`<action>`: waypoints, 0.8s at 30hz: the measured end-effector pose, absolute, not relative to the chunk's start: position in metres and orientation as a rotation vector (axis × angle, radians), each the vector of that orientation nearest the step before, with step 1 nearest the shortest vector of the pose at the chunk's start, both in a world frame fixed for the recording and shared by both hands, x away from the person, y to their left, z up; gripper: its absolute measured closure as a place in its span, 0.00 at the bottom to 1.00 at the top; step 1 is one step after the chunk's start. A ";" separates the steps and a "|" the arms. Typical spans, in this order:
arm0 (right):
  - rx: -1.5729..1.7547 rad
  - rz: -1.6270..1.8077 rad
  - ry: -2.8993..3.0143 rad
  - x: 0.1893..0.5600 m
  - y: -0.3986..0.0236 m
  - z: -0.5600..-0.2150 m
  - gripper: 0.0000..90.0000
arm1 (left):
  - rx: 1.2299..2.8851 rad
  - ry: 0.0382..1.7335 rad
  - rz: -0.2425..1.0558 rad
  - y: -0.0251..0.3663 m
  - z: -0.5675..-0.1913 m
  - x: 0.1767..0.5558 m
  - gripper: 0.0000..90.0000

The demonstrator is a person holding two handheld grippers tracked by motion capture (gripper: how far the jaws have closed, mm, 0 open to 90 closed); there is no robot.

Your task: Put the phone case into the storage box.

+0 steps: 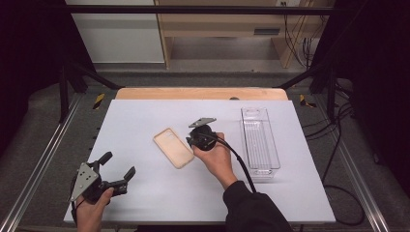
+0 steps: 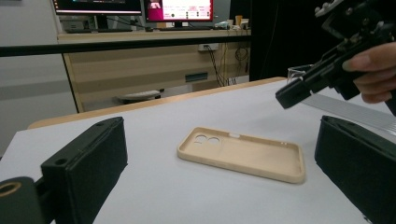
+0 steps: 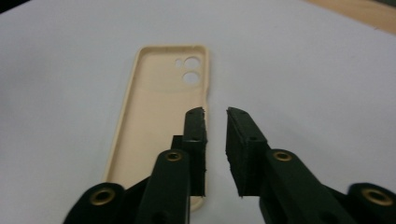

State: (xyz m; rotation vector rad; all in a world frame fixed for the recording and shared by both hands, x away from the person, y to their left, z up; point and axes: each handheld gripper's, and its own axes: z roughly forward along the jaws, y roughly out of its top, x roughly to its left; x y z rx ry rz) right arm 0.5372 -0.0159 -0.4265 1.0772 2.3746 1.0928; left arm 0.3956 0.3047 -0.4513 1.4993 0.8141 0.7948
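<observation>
A clear plastic tray (image 1: 260,140) sits empty at your right. The beige phone case (image 1: 173,147) lies open-side up mid-tabletop, its edge between your narrowed right tongs (image 3: 215,116); your left tongs (image 1: 117,164) gape wide.

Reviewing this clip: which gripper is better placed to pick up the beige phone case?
Right. The right gripper hangs directly over the phone case, its nearly closed jaws straddling the case's side wall. The left gripper sits open near the table's front-left corner, well apart from it.
</observation>
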 end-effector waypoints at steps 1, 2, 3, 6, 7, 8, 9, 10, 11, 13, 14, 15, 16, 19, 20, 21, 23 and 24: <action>1.065 1.082 2.390 0.537 -0.013 -0.428 0.93 | 1.493 0.818 0.788 0.305 -0.452 0.397 0.03; 1.065 1.082 2.390 0.537 -0.013 -0.428 0.93 | 1.493 0.818 0.788 0.305 -0.452 0.397 0.03; 1.046 1.066 2.409 0.535 -0.009 -0.432 0.97 | 1.498 0.817 0.791 0.304 -0.452 0.397 0.03; 1.055 1.060 2.432 0.534 -0.006 -0.435 1.00 | 1.509 0.811 0.795 0.302 -0.452 0.397 0.03; 1.078 1.070 2.447 0.532 -0.004 -0.439 1.00 | 1.516 0.806 0.793 0.301 -0.452 0.397 0.03; 1.078 1.070 2.447 0.532 -0.004 -0.439 1.00 | 1.516 0.806 0.793 0.301 -0.452 0.397 0.03; 1.099 1.070 2.456 0.531 -0.004 -0.442 1.00 | 1.516 0.806 0.791 0.300 -0.452 0.397 0.03; 1.122 1.051 2.470 0.529 -0.002 -0.447 1.00 | 1.517 0.806 0.788 0.300 -0.452 0.396 0.03; 1.123 1.044 2.482 0.528 -0.001 -0.450 1.00 | 1.518 0.805 0.788 0.300 -0.452 0.396 0.03; 1.122 1.011 2.506 0.525 0.003 -0.454 1.00 | 1.516 0.803 0.784 0.300 -0.452 0.397 0.03; 1.122 1.011 2.506 0.525 0.003 -0.454 1.00 | 1.516 0.803 0.784 0.300 -0.452 0.397 0.03; 1.120 1.001 2.514 0.525 0.004 -0.457 1.00 | 1.516 0.803 0.781 0.300 -0.453 0.397 0.03; 1.118 0.993 2.527 0.525 0.006 -0.459 1.00 | 1.518 0.804 0.779 0.300 -0.453 0.397 0.03; 1.124 0.962 2.552 0.524 0.011 -0.461 1.00 | 1.518 0.802 0.778 0.299 -0.452 0.397 0.03; 1.125 0.949 2.561 0.524 0.012 -0.461 1.00 | 1.518 0.801 0.778 0.299 -0.452 0.397 0.03; 1.128 0.942 2.572 0.524 0.012 -0.462 1.00 | 1.519 0.801 0.779 0.299 -0.452 0.397 0.03; 1.132 0.925 2.602 0.522 0.011 -0.463 1.00 | 1.523 0.800 0.777 0.298 -0.453 0.397 0.03; 1.132 0.925 2.602 0.522 0.011 -0.463 1.00 | 1.529 0.797 0.779 0.298 -0.453 0.397 0.03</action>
